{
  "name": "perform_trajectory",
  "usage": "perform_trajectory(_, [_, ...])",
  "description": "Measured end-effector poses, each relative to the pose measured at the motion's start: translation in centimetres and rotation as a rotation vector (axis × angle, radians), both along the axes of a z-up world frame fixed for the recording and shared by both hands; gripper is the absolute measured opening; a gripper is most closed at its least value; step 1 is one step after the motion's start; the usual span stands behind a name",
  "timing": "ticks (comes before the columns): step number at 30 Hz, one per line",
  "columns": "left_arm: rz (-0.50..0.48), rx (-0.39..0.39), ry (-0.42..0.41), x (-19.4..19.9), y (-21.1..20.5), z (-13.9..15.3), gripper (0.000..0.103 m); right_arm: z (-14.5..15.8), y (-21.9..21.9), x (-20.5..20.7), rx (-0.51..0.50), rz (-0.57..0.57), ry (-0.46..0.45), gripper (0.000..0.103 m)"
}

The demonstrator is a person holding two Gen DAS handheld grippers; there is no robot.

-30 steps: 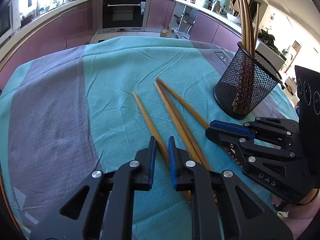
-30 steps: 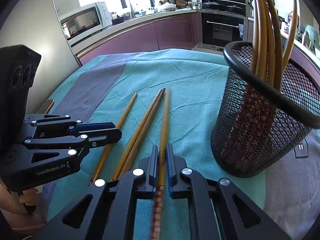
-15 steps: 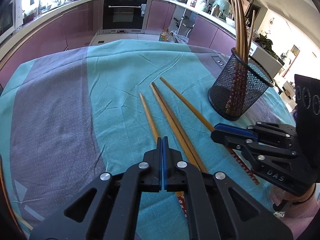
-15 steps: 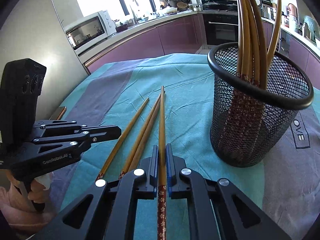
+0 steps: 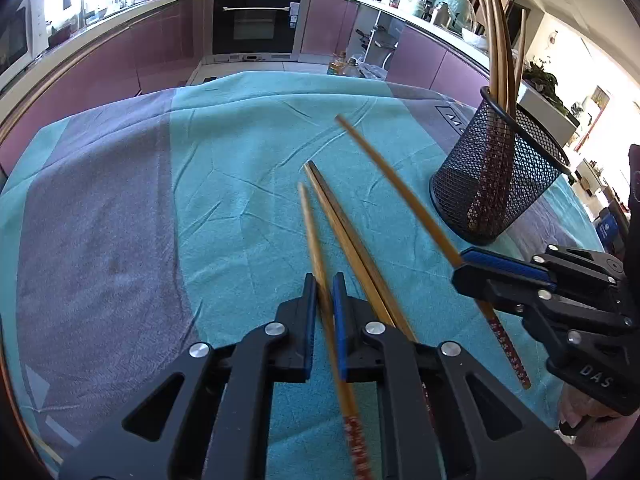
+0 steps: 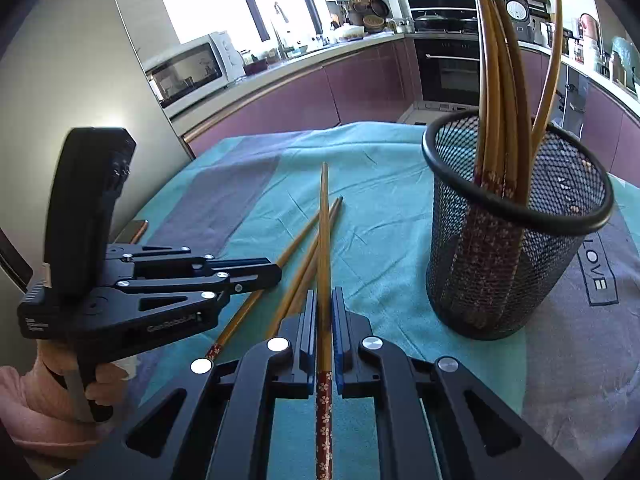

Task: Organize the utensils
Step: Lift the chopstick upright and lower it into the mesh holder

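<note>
My left gripper [image 5: 325,280] is shut on a wooden chopstick [image 5: 312,232] and holds it just above the cloth. My right gripper [image 6: 324,296] is shut on another chopstick [image 6: 323,232], lifted off the table; it also shows in the left wrist view [image 5: 400,192]. Two chopsticks [image 5: 344,232] lie side by side on the teal cloth between the grippers. A black mesh holder [image 6: 516,240] with several chopsticks upright in it stands to the right, also in the left wrist view [image 5: 492,184].
The table is covered with a teal and grey cloth [image 5: 160,200]. Purple kitchen cabinets and an oven [image 5: 256,20] stand beyond the far edge. A microwave [image 6: 188,68] is at the back left.
My left gripper has closed on a chopstick and raised it. My right gripper has lifted its chopstick higher off the cloth, tip pointing away.
</note>
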State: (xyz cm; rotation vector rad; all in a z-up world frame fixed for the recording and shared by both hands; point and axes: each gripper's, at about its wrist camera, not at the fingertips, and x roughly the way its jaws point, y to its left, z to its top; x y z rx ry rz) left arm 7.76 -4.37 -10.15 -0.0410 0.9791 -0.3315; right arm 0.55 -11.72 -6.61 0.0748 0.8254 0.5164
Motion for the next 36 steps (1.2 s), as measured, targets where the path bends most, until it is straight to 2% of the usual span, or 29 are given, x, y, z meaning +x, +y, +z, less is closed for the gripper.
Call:
perform_trajectory(8, [-0.04,-0.048,-0.048,-1.1,0.3,2.2,0.007,2.2,-1.9,-1.4,0.044,-0.009,-0.062,0.006])
perform_trajectory(24, [-0.17,-0.235,-0.217,-4.5,1.0,11.5,0.007,7.5,-7.3,-2.8,0.144,-0.092,-0.203,0.006])
perform_trajectory(28, [-0.176,-0.292,-0.243,-4.4,1.1,13.2,0.007,8.7,-8.4,-2.8,0.148,-0.102,-0.236,0.006])
perform_trajectory(36, [-0.186,-0.344,-0.307,-3.2,-0.4,16.4,0.007,11.6,-10.1,-2.5,0.117,-0.121,-0.309,0.006])
